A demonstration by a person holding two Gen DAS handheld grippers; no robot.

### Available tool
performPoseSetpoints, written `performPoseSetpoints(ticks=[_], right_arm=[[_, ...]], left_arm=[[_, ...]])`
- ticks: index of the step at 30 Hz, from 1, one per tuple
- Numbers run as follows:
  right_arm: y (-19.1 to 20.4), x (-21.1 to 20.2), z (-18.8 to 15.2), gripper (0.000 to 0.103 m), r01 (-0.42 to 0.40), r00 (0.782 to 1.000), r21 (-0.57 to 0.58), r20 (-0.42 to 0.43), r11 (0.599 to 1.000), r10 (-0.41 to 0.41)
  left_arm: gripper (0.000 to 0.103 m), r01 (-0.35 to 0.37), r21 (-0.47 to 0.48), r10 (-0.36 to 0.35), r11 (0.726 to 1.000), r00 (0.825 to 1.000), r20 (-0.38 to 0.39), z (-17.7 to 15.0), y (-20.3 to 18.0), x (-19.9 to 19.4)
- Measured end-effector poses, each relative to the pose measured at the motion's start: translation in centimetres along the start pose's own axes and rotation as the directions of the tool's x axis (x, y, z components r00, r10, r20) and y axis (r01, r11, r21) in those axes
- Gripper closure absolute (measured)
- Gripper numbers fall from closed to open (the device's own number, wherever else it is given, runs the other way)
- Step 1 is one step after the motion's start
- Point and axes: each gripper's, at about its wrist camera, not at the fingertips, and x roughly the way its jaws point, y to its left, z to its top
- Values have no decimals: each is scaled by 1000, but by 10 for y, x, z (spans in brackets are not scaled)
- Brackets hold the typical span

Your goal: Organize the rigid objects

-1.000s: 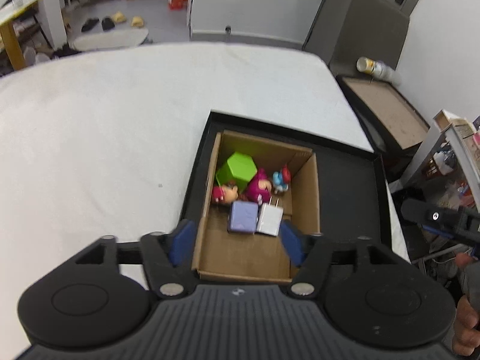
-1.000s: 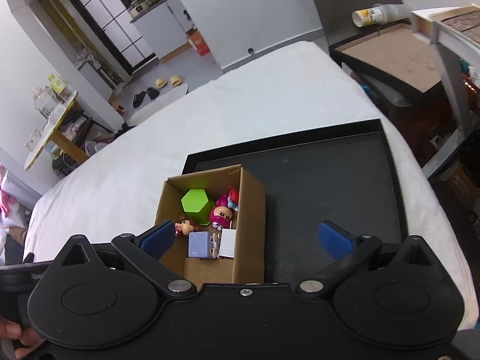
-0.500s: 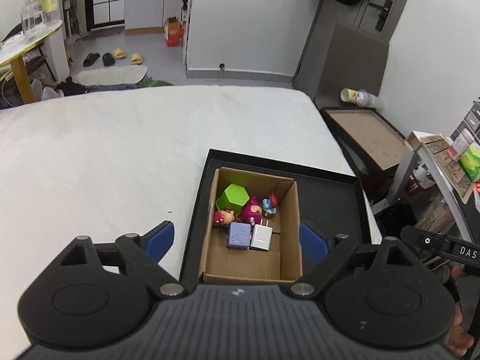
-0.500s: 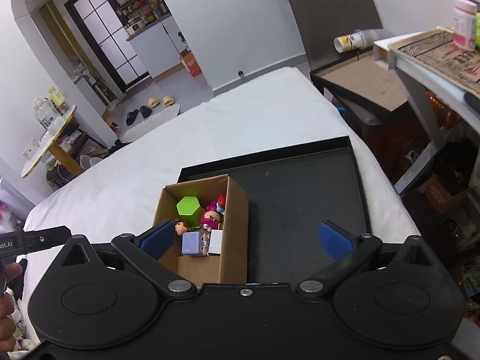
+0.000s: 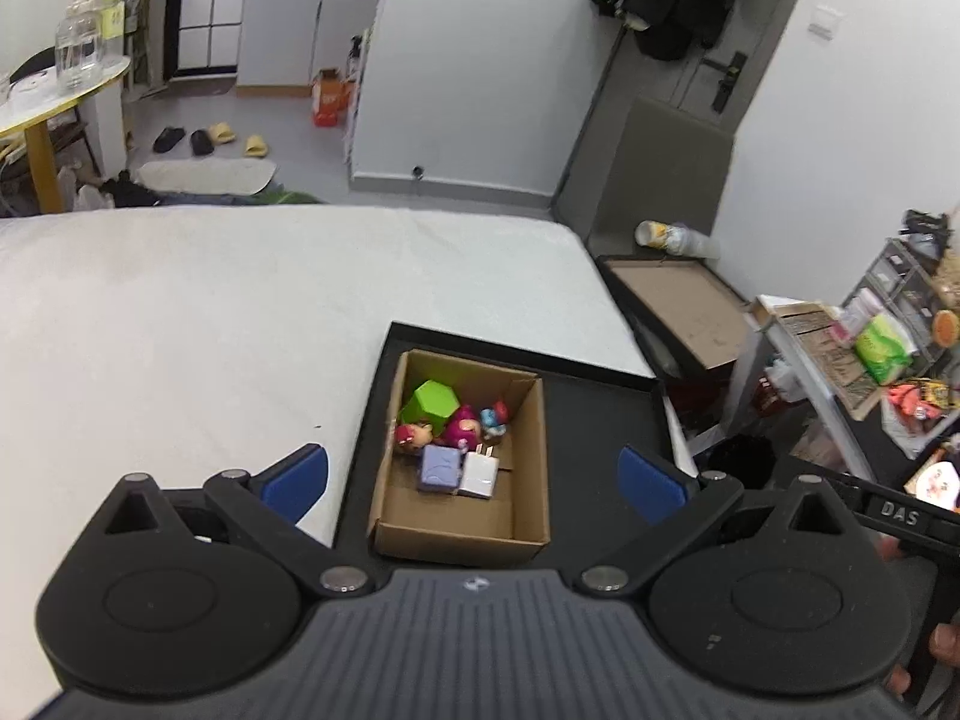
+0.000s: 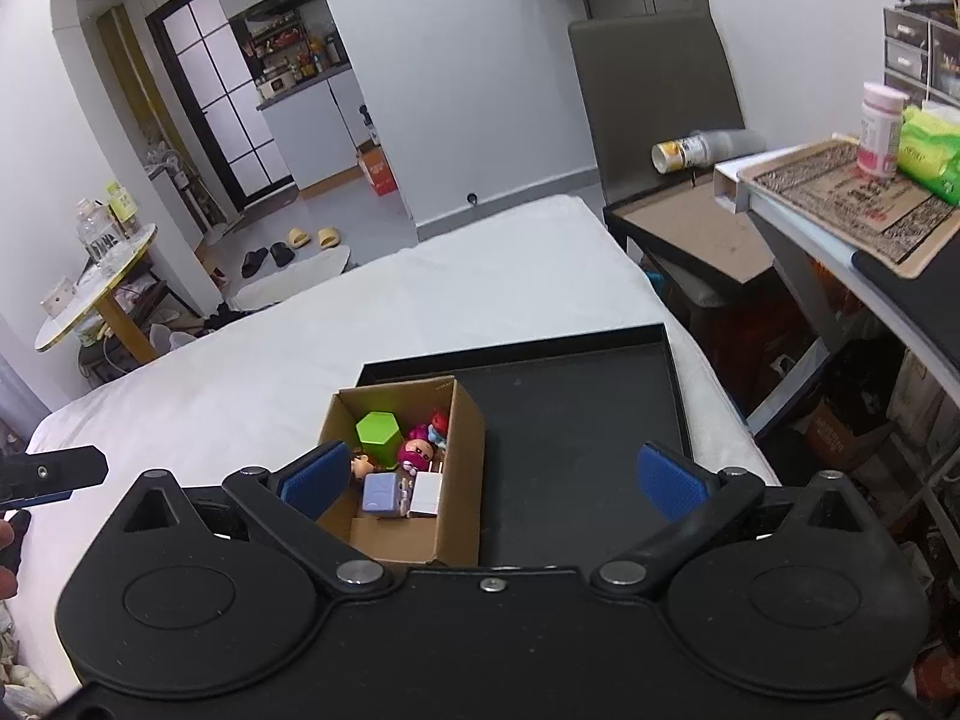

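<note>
Taking the cardboard box (image 5: 462,456) as the landmark: to its left lies only the white bed (image 5: 180,324), bare as far as either view reaches. The box itself sits in the left part of a black tray (image 5: 600,420), its left wall close against the tray's left rim, so the loose bits appear gathered in one container with the tray as a base that keeps everything together. Inside the box, toward the far end, sits a green block (image 5: 431,399); just nearer are small toy figures (image 5: 462,426) in pink, red and blue (too small to tell apart properly), and nearer again a lilac cube (image 5: 440,468) touching a white charger (image 5: 480,469), its prongs pointing away. The near end of the box floor is bare. Right of the box the tray is empty, and judging from that the sorting looks finished or nearly so, since nothing loose is visible on bed or tray. The left hand-held gripper (image 5: 474,480) hovers above the near end of the box, fingers spread wide and holding nothing, touching nothing. The right hand-held gripper (image 6: 489,474) hangs above the box and the tray's open part, likewise spread wide and empty, its left finger (image 6: 315,474) overlapping the box only in line of sight.
</note>
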Motion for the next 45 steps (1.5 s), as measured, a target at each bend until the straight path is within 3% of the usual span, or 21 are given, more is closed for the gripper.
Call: performPoseSetpoints(ticks=[10,22,26,32,45], right_arm=[[12,-33,-8,0,-15,1000,-16,20,1000,15],[13,-60,-24,0,-45,999,-8,31,999,45],[13,-63,-28,0,-39,999,-3,20,999,39],[18,-70,-35,0,-22,1000,-33,20,999,22],[31,-77,-40,0,-32,999,-94,10,995,33]], left_arm=[[1,13,57,-17,998,997,75,-21,-4,-40],[1,51,81,-59,995,993,102,-41,-9,-72],[1,4,138,-19,990,995,103,-46,-20,-80],[1,-3,151,-14,989,994,110,-51,-25,-87],[1,-11,119,-3,993,993,116,-61,-17,-94]])
